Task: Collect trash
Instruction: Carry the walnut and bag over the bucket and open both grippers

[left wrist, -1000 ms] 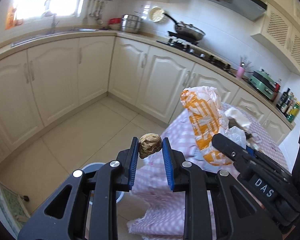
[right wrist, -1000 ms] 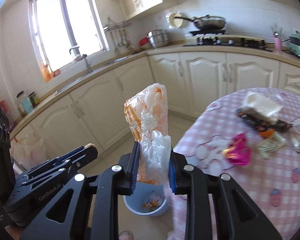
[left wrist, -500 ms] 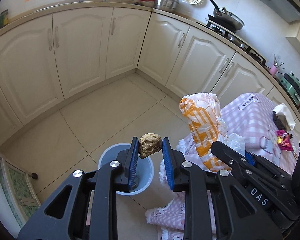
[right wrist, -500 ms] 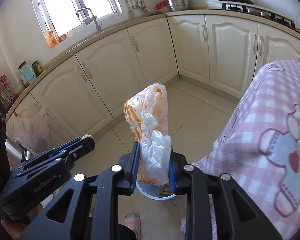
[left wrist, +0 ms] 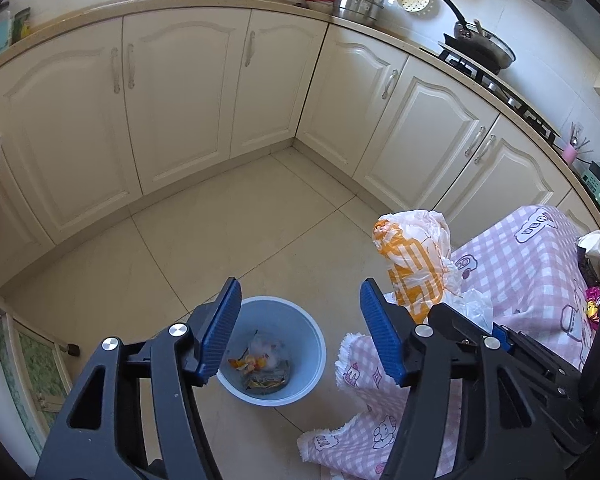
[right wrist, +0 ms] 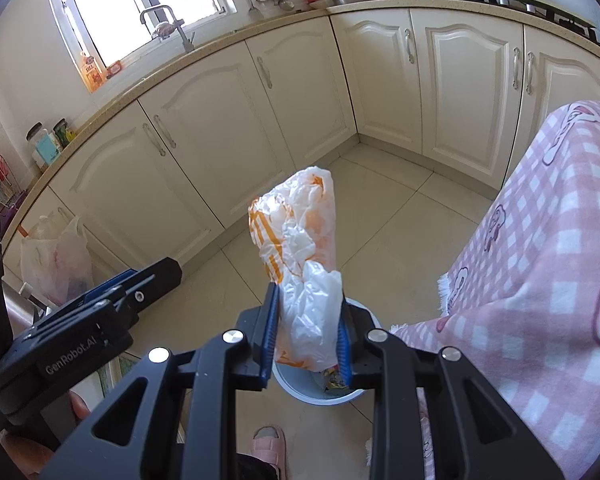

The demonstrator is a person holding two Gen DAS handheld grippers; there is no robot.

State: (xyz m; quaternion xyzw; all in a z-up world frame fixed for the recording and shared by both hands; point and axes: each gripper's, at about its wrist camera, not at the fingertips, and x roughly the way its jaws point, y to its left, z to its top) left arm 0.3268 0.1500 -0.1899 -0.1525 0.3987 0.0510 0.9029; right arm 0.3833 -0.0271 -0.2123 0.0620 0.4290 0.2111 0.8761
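Observation:
My left gripper (left wrist: pixel 300 332) is open and empty, held above a light blue bin (left wrist: pixel 300 322) on the floor that holds several bits of trash (left wrist: pixel 260 368). My right gripper (right wrist: pixel 307 334) is shut on a crumpled white and orange plastic bag (right wrist: pixel 300 240), held upright above the same bin (right wrist: pixel 320 394). The bag also shows in the left wrist view (left wrist: pixel 416 256), to the right of the bin. The left gripper body shows at the left of the right wrist view (right wrist: pixel 100 312).
A table with a pink checked cloth (left wrist: pixel 532 264) stands to the right of the bin, with wrappers (left wrist: pixel 592 308) on top. Cream kitchen cabinets (left wrist: pixel 180 100) line the far walls. A white plastic bag (right wrist: pixel 56 260) hangs at the left. A pink slipper (right wrist: pixel 268 444) is below.
My left gripper opened and the brown crumpled lump it held is gone from its jaws. Both grippers tilted down toward the bin. The right still holds the bag.

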